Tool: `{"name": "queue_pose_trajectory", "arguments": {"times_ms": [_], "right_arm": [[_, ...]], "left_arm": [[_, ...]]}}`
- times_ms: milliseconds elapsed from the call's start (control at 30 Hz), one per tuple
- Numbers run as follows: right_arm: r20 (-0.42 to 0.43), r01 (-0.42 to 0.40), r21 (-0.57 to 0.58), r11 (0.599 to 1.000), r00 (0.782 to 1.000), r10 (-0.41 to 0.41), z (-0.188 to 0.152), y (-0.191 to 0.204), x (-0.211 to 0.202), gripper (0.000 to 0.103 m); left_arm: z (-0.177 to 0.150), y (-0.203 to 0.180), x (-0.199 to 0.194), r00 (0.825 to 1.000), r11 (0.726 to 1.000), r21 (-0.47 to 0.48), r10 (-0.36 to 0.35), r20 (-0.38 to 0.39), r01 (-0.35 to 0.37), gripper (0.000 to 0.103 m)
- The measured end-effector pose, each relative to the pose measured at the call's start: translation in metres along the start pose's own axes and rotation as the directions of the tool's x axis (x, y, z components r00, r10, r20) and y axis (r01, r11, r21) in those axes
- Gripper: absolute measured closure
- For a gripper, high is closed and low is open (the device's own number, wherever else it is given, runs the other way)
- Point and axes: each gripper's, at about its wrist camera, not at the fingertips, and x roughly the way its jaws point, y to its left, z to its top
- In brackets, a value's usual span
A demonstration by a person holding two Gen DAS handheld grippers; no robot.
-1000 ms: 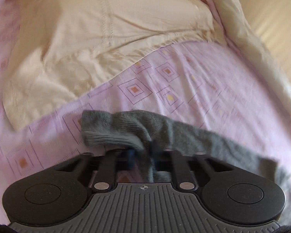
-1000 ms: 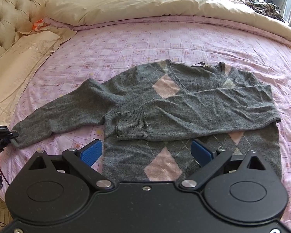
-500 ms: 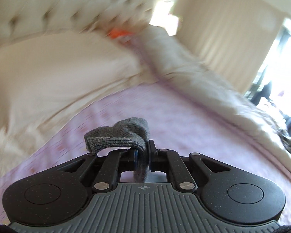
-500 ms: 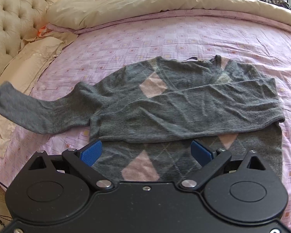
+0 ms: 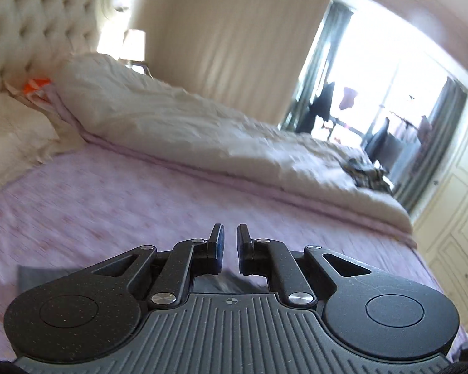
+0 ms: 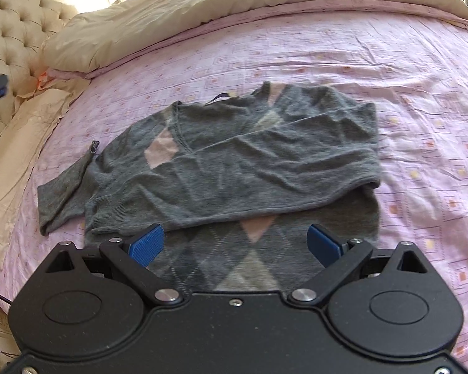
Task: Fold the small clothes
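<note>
Grey sleeve [image 6: 62, 193] now lying released beside the sweater [image 6: 234, 162] on the bed [image 6: 390, 78], left gripper [image 5: 230, 243] parting slightly and holding nothing, right gripper [image 6: 234, 246] hovering wide open, second arm fold looking unfinished.

We cannot see the sweater's [image 6: 234, 168] hem, hidden behind the right gripper [image 6: 235, 244]. In the left view the sheet [image 5: 115, 205] is motion-blurred, and the left gripper [image 5: 230, 247] hides most of the grey knit. Items by the window [image 5: 371, 99] are too small to identify.
</note>
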Motion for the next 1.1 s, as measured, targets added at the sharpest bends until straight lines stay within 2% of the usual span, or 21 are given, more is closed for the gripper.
{"name": "queue_pose_trajectory", "arguments": {"times_ms": [133,167,200,233,333,500,667,767,867,900,1033,1100], "right_arm": [[-0.007,-0.014,-0.024,1.0,1.0,0.014,0.004,-0.013,0.001,0.005],[-0.011,-0.017,-0.033,0.999,1.0,0.017,0.006,-0.014,0.003,0.005],[-0.013,-0.018,-0.041,0.999,1.0,0.017,0.007,-0.014,0.005,0.005],[-0.014,-0.017,-0.048,0.999,1.0,0.017,0.008,-0.014,0.007,0.005],[-0.013,-0.02,-0.057,0.998,1.0,0.02,0.012,-0.01,0.012,0.005],[-0.015,-0.033,-0.1,0.994,0.999,0.031,0.022,0.01,0.018,0.005],[0.004,-0.109,-0.154,0.982,0.994,0.111,0.041,0.038,0.025,0.005],[0.017,-0.145,-0.199,0.969,0.988,0.151,0.06,0.061,0.034,0.005],[-0.02,-0.168,-0.232,0.958,0.986,0.168,0.081,0.088,0.052,0.005],[-0.039,-0.178,-0.241,0.954,0.984,0.174,0.087,0.097,0.06,0.005],[-0.094,-0.266,-0.269,0.926,0.964,0.25,0.11,0.137,0.092,0.008],[-0.129,-0.3,-0.275,0.913,0.953,0.274,0.117,0.159,0.111,0.017]], "left_arm": [[-0.037,-0.019,0.017,0.992,0.997,0.071,0.041,-0.121,-0.033,0.091],[-0.046,-0.019,0.023,0.985,0.994,0.093,0.067,-0.162,-0.053,0.086],[-0.055,-0.018,0.028,0.976,0.991,0.111,0.094,-0.198,-0.073,0.074],[-0.064,-0.014,0.032,0.967,0.988,0.125,0.119,-0.227,-0.092,0.073],[-0.085,-0.001,0.039,0.939,0.979,0.159,0.169,-0.299,-0.125,0.072],[-0.104,0.027,0.059,0.902,0.969,0.19,0.219,-0.372,-0.157,0.071],[-0.113,0.057,0.093,0.868,0.966,0.175,0.249,-0.431,-0.19,0.071],[-0.118,0.059,0.101,0.851,0.964,0.169,0.262,-0.455,-0.206,0.07],[-0.131,0.069,0.111,0.806,0.963,0.164,0.27,-0.527,-0.215,0.065],[-0.13,0.072,0.108,0.827,0.969,0.145,0.245,-0.505,-0.199,0.063],[-0.122,0.086,0.095,0.84,0.98,0.067,0.195,-0.507,-0.187,0.063],[-0.119,0.098,0.08,0.852,0.974,0.009,0.202,-0.484,-0.226,0.063]]}}
